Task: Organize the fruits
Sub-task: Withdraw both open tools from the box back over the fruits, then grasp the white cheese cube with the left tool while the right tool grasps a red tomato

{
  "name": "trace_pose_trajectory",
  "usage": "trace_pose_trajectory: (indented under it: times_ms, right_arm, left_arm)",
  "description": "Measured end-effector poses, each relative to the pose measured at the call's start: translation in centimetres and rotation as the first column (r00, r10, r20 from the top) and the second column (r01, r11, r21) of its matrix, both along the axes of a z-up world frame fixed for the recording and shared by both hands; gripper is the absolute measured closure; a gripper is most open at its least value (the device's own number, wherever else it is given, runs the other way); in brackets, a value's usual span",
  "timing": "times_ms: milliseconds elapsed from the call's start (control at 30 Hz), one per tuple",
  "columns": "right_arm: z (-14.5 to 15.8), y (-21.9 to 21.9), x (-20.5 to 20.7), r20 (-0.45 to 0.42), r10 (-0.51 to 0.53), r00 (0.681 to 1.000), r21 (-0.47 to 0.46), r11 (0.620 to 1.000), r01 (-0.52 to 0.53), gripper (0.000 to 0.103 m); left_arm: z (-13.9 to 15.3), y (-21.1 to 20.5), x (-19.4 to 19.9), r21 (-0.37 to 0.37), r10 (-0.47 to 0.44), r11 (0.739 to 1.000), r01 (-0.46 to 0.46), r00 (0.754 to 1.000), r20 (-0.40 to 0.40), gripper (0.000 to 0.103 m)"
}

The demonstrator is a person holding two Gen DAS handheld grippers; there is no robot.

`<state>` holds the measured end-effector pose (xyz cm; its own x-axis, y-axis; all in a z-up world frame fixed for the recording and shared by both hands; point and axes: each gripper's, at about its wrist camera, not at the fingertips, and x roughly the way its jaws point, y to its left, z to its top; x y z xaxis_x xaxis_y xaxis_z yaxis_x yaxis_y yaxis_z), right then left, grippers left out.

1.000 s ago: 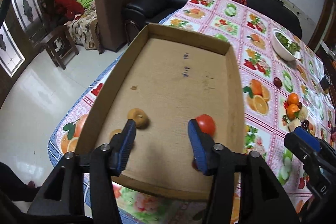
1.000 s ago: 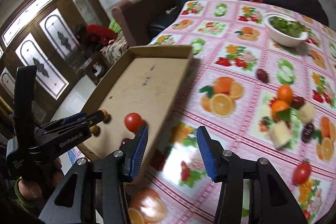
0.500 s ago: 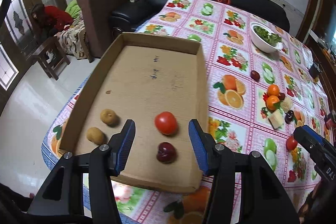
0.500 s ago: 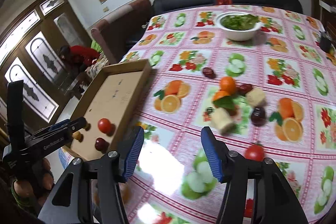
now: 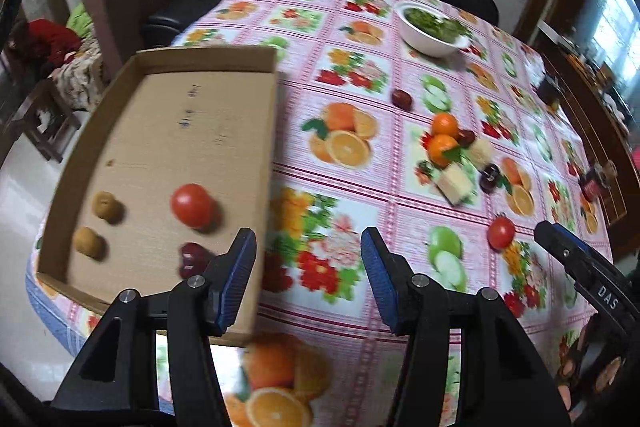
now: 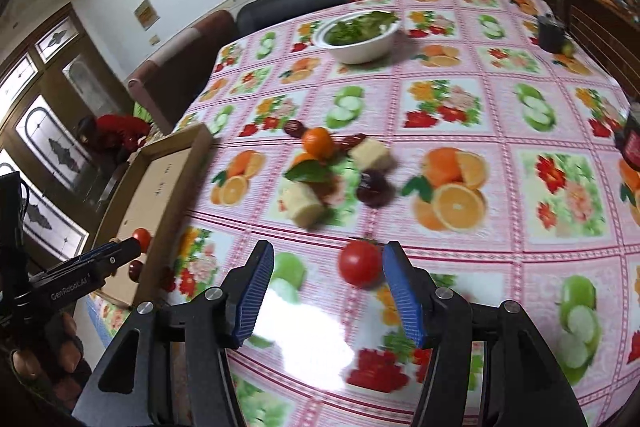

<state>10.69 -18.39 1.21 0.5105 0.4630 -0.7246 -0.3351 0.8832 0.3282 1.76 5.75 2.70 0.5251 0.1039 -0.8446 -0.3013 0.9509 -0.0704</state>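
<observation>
A loose tomato (image 6: 359, 263) lies on the fruit-print tablecloth (image 6: 500, 99), just ahead of the right gripper (image 6: 328, 291), whose blue pads stand apart, gripping nothing. The cardboard tray (image 5: 276, 131) holds another tomato (image 5: 192, 205), a dark red fruit (image 5: 192, 259) and two brown fruits (image 5: 107, 205). The left gripper (image 5: 308, 279) is spread and empty beside the tray's edge
</observation>
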Motion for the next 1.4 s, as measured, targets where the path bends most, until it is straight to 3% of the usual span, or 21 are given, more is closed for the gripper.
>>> trace_pose_trajectory:
  times_ms: [500, 867, 1033, 1200, 1267, 1300, 1400]
  right_arm:
    - [-1.8, -4.1, 0.9, -0.028, -0.095, 0.995, -0.011, 0.995, 0.095, 0.044]
    - [-2.6, 0.3, 0.6, -0.021, 0.025, 0.999, -0.048, 0.998, -0.026, 0.044]
    - [-3.7, 1.4, 1.5, -0.04, 0.039, 0.998, -0.066, 0.997, -0.041, 0.044]
    - [-5.0, 2.2, 2.6, -0.063, 0.052, 0.997, -0.07, 0.996, -0.056, 0.045]
    - [-5.0, 2.1, 2.6, -0.048, 0.057, 0.997, -0.068, 0.996, -0.061, 0.052]
    - [-5.0, 2.0, 2.7, -0.054, 0.06, 0.997, -0.069, 0.996, -0.063, 0.07]
    - [-4.9, 0.5, 2.9, -0.071, 0.031, 0.997, -0.032, 0.999, -0.033, 0.07]
  left_arm:
    - [-0.9, -3.8, 2.7, -0.05, -0.111, 0.993, 0.109, 0.994, -0.022, 0.05]
    - [-2.0, -4.5, 4.7, -0.091, -0.143, 0.986, 0.139, 0.989, -0.045, 0.05]
    - [-2.7, -4.5, 5.9, -0.134, -0.179, 0.976, 0.171, 0.983, -0.05, 0.05]
    - [-3.6, -5.3, 7.7, -0.123, -0.205, 0.973, 0.196, 0.976, -0.071, 0.05]
    - [-3.9, -5.8, 8.4, -0.135, -0.221, 0.968, 0.209, 0.972, -0.076, 0.05]
    - [-4.1, -6.1, 8.8, -0.141, -0.23, 0.966, 0.218, 0.97, -0.08, 0.05]
    - [-4.5, -7.2, 9.7, -0.155, -0.266, 0.955, 0.251, 0.961, -0.081, 0.05]
